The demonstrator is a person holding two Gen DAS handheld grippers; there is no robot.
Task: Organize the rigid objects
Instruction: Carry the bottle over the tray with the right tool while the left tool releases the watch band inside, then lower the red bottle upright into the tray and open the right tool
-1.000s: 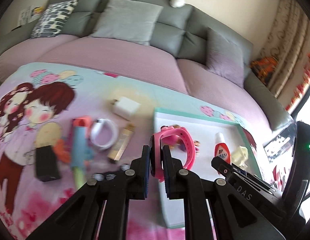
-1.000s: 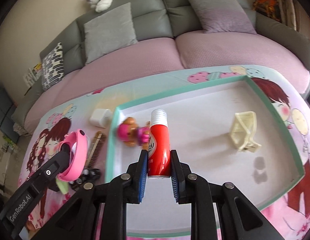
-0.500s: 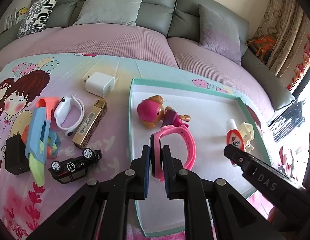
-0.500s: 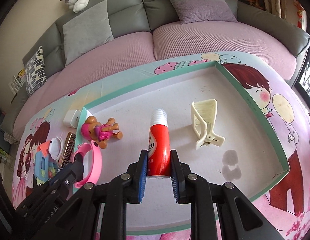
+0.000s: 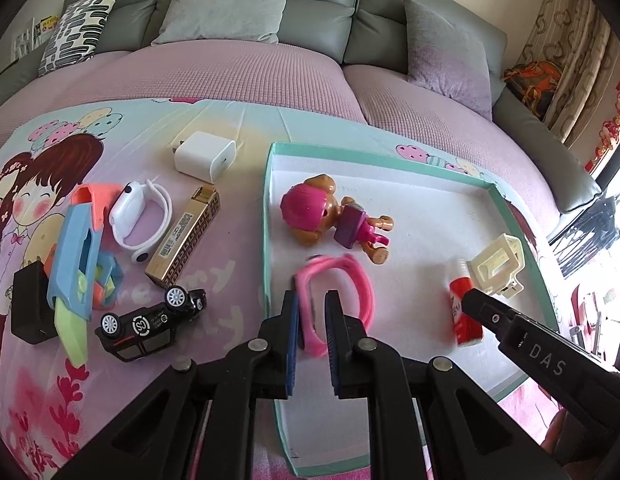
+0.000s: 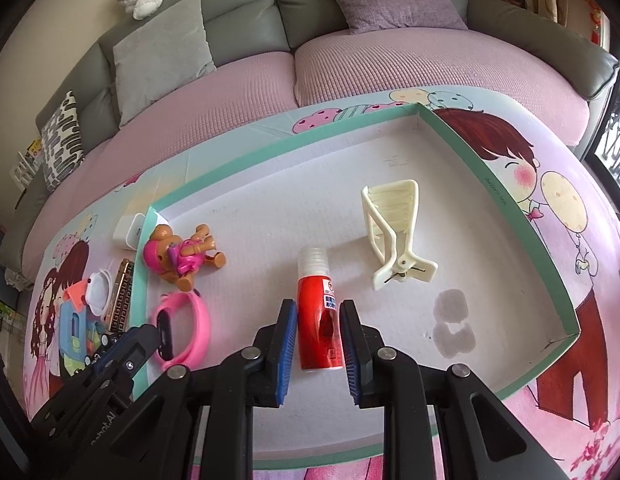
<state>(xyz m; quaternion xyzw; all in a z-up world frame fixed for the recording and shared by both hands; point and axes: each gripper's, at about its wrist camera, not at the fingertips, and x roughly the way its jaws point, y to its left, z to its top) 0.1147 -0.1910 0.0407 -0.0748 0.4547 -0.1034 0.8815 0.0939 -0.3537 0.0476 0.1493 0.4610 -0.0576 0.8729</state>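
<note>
1. Left gripper [image 5: 310,300] clamped on pink plastic watch band [image 5: 360,288], low over the white floor of the shallow teal-rimmed cardboard tray [image 5: 266,216], near its left wall.
2. Right gripper [image 6: 318,312]: jaws slightly apart, straddling the red plastic glue bottle with clear cap [image 6: 316,312]; bottle lies on the tray floor, mid-tray; pad contact unclear.
3. Cream plastic hair claw clip [image 6: 394,232] right of bottle; pink-helmeted brown toy pup figure [image 6: 181,256] behind the band.
</note>
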